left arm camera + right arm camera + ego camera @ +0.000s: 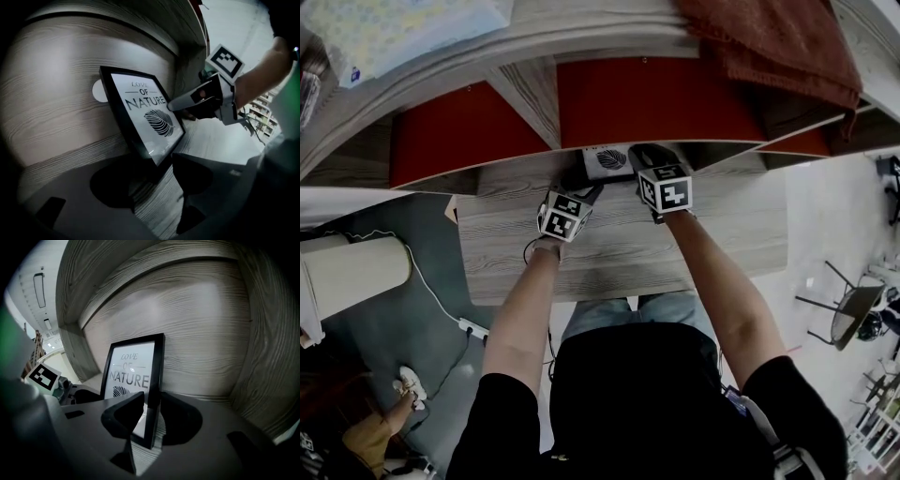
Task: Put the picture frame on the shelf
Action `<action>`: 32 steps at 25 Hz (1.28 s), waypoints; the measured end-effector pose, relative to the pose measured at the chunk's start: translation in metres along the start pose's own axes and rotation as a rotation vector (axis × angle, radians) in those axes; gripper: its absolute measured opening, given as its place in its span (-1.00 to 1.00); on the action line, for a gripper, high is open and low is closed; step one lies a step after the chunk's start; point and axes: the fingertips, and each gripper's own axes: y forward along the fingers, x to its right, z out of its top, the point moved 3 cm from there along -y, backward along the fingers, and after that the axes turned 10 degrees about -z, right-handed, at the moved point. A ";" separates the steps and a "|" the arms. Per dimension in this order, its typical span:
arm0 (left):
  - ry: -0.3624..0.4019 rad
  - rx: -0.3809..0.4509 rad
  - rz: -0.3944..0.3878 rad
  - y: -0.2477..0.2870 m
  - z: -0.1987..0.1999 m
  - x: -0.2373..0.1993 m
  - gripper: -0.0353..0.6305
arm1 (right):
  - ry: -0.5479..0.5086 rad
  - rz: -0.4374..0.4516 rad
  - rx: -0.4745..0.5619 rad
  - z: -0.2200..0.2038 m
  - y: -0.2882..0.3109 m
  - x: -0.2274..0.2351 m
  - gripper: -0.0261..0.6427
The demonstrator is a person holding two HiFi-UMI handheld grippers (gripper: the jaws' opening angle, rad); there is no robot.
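A black picture frame point(607, 159) with a leaf print and the words "LOVE OF NATURE" stands on the wooden shelf board point(211, 140), inside a compartment. It leans back against the compartment's rear wall point(201, 333). My right gripper point(152, 404) is shut on the right edge of the picture frame point(133, 376), one jaw on the glass and one behind. Its pale finger point(183, 101) touches the glass of the picture frame point(145, 117). My left gripper point(157, 187) is open, with the frame's lower corner just ahead of the gap. Both grippers point(586, 187) point(639, 157) reach in side by side.
Red back panels point(656, 98) line the neighbouring compartments. A brown cloth point(778, 42) and a patterned cloth point(403, 28) lie on top of the shelf unit. Below is a grey wooden tabletop point(609, 248). A white cylinder point(352, 272) and a power strip point(473, 328) are at the left, a chair point(853, 309) at the right.
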 end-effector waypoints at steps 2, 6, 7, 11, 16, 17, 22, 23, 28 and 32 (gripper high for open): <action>-0.025 -0.029 0.027 0.001 0.001 -0.004 -0.08 | 0.005 -0.008 0.006 0.000 0.000 0.000 -0.61; -0.080 -0.039 0.042 0.002 0.002 -0.008 -0.08 | 0.012 -0.022 0.001 0.002 0.000 0.002 -0.60; -0.094 -0.037 0.045 0.002 0.002 -0.009 -0.08 | 0.012 -0.023 -0.001 0.003 0.000 0.002 -0.60; -0.155 -0.035 0.078 0.003 0.005 -0.016 -0.08 | -0.029 -0.040 -0.014 -0.001 -0.005 0.000 -0.44; -0.174 -0.042 0.079 0.002 0.005 -0.017 -0.08 | -0.159 -0.060 -0.065 -0.032 -0.015 -0.011 -0.22; -0.178 -0.044 0.077 0.002 0.005 -0.018 -0.08 | -0.168 -0.064 -0.093 -0.040 -0.014 -0.012 -0.22; -0.185 -0.044 0.073 0.003 0.004 -0.018 -0.08 | -0.190 -0.105 -0.196 -0.061 -0.006 -0.009 -0.19; -0.187 -0.042 0.073 0.002 0.004 -0.018 -0.08 | -0.191 -0.107 -0.203 -0.061 -0.004 -0.009 -0.19; -0.231 -0.044 0.068 0.002 0.004 -0.021 -0.08 | -0.215 -0.117 -0.233 -0.058 0.005 -0.006 -0.19; -0.285 -0.050 0.080 0.002 0.005 -0.028 -0.12 | -0.229 -0.113 -0.241 -0.052 0.013 -0.005 -0.19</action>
